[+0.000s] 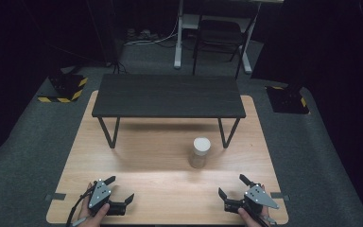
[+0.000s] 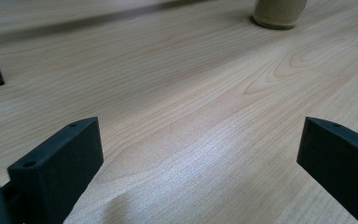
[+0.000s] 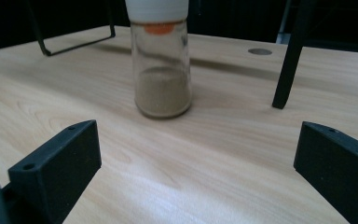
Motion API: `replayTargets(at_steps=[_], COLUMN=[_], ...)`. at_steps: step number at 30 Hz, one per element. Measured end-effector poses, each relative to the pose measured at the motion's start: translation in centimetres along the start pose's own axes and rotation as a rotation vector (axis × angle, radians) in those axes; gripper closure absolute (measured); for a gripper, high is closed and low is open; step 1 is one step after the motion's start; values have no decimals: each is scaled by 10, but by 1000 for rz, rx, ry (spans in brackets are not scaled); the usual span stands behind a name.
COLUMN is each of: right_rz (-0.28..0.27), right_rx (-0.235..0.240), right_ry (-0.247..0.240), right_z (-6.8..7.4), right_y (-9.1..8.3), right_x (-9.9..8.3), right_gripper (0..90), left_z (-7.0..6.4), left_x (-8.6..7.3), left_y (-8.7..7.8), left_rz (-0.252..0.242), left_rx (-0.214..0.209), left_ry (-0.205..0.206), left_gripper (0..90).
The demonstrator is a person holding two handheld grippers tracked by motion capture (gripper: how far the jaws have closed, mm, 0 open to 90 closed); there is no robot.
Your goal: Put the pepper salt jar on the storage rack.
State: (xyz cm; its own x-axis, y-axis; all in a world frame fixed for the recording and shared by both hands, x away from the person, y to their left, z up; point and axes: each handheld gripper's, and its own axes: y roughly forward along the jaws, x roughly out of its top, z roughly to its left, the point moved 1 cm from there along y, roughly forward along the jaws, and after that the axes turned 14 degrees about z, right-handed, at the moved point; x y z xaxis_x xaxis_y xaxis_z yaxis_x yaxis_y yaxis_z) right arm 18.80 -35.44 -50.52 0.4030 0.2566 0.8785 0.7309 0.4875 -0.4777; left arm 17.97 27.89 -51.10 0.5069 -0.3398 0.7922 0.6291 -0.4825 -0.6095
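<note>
Both grippers wide open, jar [image 1: 200, 152] well apart.

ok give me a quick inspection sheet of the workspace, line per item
surface: light wooden table, grain visible, dry and unmarked as far as can be seen
job's things: glass jar with a white lid, upright right of centre, partly filled with brownish powder; nothing touches it
clutter: small black shelf on thin metal legs, standing at the far half of the table
grippers: left tool and right tool rest at the near edge, held in the person's hands, both open, holding nothing
cables: one trails from the left tool; white leads on the floor behind
surroundings: grey carpet, dark room, chair beside a white desk frame, striped floor stands either side
</note>
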Motion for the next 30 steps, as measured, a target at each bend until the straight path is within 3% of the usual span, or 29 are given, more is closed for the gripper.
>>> replayTargets(at_steps=[9,17,21,22,30], right_rz=[-56,-67,-62,-62,-59], right_rx=[14,15,23,23,7], right_ry=[11,-30,-21,-21,-19], right_z=[5,7,10,10,23], right_y=[-9,-1,22,22,72], right_x=[26,63,86,86,97], right_gripper=[1,0,1,1,22], left_z=[0,0,1,1,1], left_x=[0,-1,-1,-1,-3], left_y=[-1,-1,-1,-1,-2], left_rz=[-1,-3,-4,-4,-10], left_rx=[0,-4,-5,-6,-8], left_ry=[-4,-6,-8,-7,-12], left_gripper=[6,6,6,6,6])
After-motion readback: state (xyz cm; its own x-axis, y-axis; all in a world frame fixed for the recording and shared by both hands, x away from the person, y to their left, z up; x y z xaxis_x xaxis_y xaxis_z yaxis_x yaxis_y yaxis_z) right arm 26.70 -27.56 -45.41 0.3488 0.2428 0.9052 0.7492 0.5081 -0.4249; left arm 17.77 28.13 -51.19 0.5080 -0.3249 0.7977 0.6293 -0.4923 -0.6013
